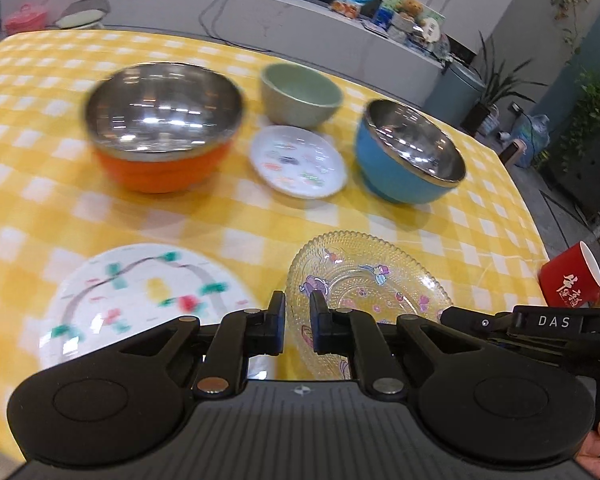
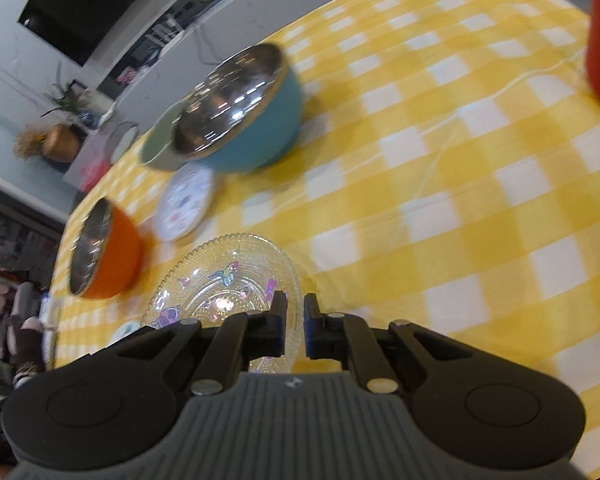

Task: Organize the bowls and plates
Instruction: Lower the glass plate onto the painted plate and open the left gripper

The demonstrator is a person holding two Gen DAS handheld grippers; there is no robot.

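Gripping the glass plate (image 2: 228, 280), right gripper (image 2: 295, 322) jaws pinch its rim.

A yellow-and-white checked bench (image 1: 100, 208) carries everything. In the left wrist view, an orange steel-lined bowl (image 1: 162, 124) is placed at eleven o'clock and a pale green ceramic bowl (image 1: 300, 94) at twelve, with a small white patterned saucer (image 1: 298, 162) just in front of the latter, between the orange bowl and a blue steel-lined bowl (image 1: 408, 152) at one o'clock. Nearest, a large white patterned plate (image 1: 140, 300) is set at nine o'clock, just beside a clear beaded glass plate (image 1: 368, 280). A red mug (image 1: 570, 276) is found at three o'clock, by the bench edge.
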